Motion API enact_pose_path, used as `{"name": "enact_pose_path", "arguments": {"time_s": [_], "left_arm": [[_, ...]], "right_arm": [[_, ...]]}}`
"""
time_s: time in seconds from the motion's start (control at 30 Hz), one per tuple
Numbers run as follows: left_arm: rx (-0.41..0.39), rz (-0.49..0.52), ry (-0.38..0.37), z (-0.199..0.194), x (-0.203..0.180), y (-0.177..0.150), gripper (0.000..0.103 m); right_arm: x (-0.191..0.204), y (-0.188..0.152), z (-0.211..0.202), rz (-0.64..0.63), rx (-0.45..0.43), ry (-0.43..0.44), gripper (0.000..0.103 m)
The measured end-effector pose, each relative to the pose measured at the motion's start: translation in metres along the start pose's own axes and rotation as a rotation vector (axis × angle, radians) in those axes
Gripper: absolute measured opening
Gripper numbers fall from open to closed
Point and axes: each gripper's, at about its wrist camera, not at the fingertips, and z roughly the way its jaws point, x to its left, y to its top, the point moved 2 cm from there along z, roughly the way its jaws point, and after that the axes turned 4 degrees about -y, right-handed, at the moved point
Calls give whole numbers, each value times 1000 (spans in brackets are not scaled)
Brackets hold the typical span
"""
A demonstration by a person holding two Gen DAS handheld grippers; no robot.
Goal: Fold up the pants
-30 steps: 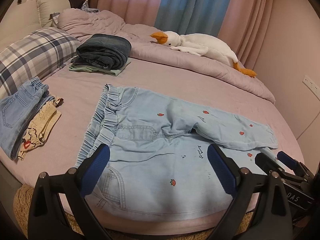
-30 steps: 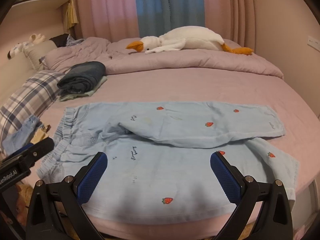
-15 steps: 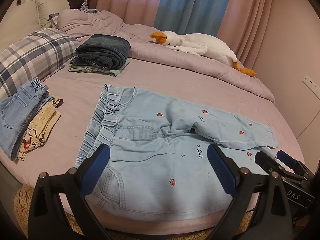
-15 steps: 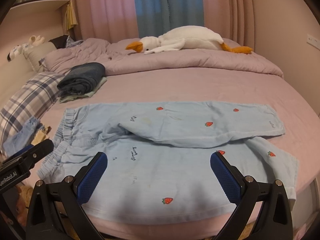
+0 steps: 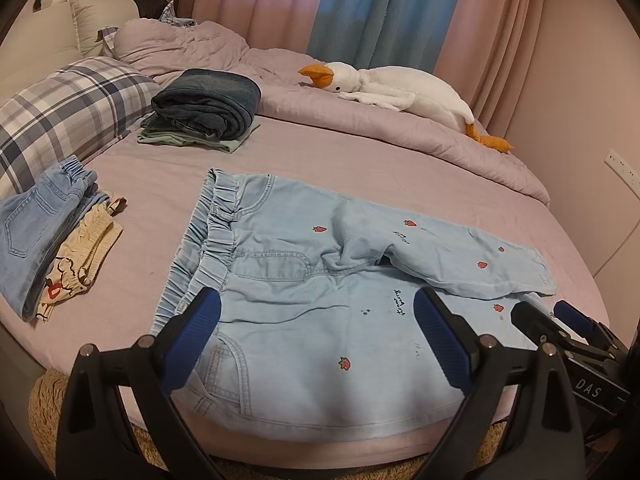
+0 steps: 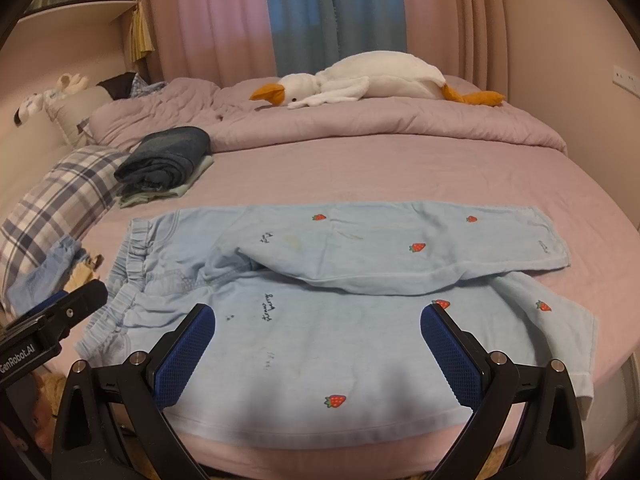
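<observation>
Two legs of the light-blue pants are lying spread across the near edge of the bed, and I am reading them before committing to a fold. Their long axis is running from nine o'clock to three o'clock in my right view: the gathered elastic waistband is pointing toward nine, the hems toward three. The far leg is lying slightly over the near one around the crotch, so the garment is open and flat, not yet halved. I judge that layout is deliberate, since a leg-over-leg fold needs both legs exposed side by side.

I am holding the left gripper over the waist end, its blue pads wide apart and gripping nothing, and the right gripper over the near leg, likewise spread and empty. Each is hovering near the end of the cloth it would plausibly pinch.

At about eleven o'clock a folded dark denim stack is sitting well apart, probably finished pieces parked out of the way. At nine o'clock in the left view, another pair of jeans is waiting beside a cream garment. A plush goose is resting on the bunched duvet at twelve.
</observation>
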Motion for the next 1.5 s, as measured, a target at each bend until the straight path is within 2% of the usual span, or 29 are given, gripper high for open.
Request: {"name": "enact_pose_path", "arguments": {"time_s": [1.5], "left_arm": [[-3,17,-5,2,-5,-2,97]], "right_arm": [[-5,1,1,29,4,7,102]]}}
